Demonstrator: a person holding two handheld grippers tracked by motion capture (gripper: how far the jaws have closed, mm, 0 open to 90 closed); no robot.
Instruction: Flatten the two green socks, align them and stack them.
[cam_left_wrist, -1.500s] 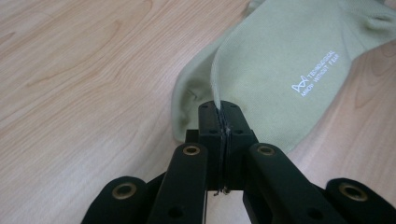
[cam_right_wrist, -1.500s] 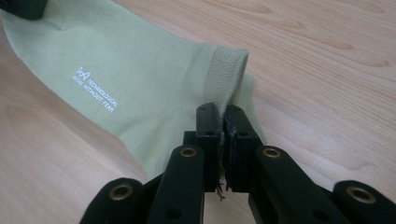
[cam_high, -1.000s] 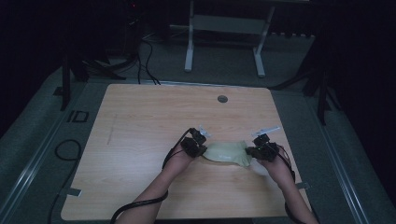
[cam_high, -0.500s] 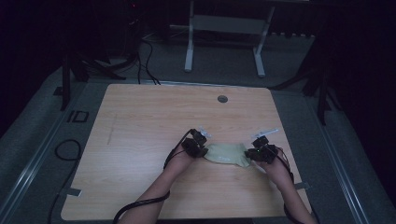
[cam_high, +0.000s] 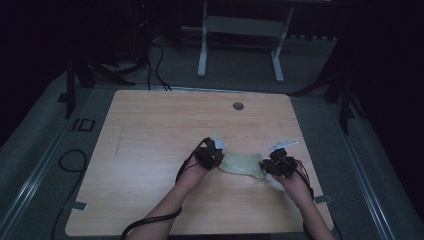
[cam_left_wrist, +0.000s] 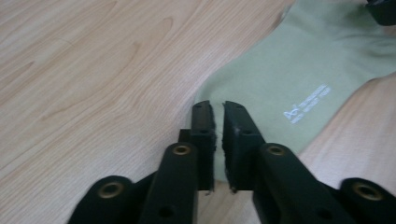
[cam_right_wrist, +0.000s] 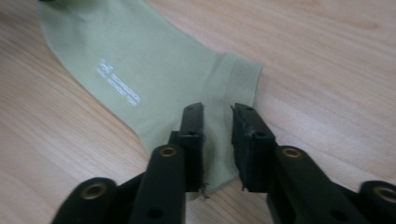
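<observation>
Pale green sock (cam_high: 242, 164) lay flat on tabletop (cam_high: 150, 145). Left gripper (cam_left_wrist: 215, 119) jaws nearly together, just closing, over toe end; right gripper (cam_right_wrist: 217, 121) jaws slightly apart, just closing, straddling cuff. Risk: thin fabric slipping free, grip shallow.

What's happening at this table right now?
A person works a pale green sock lying flat on a wooden table, with a hand-held gripper at each end. The left gripper sits over one end, jaws nearly together after just closing. The right gripper sits over the ribbed cuff end, its jaws a little apart and likewise just closing, fabric between them. Neither clearly pinches the sock yet.
</observation>
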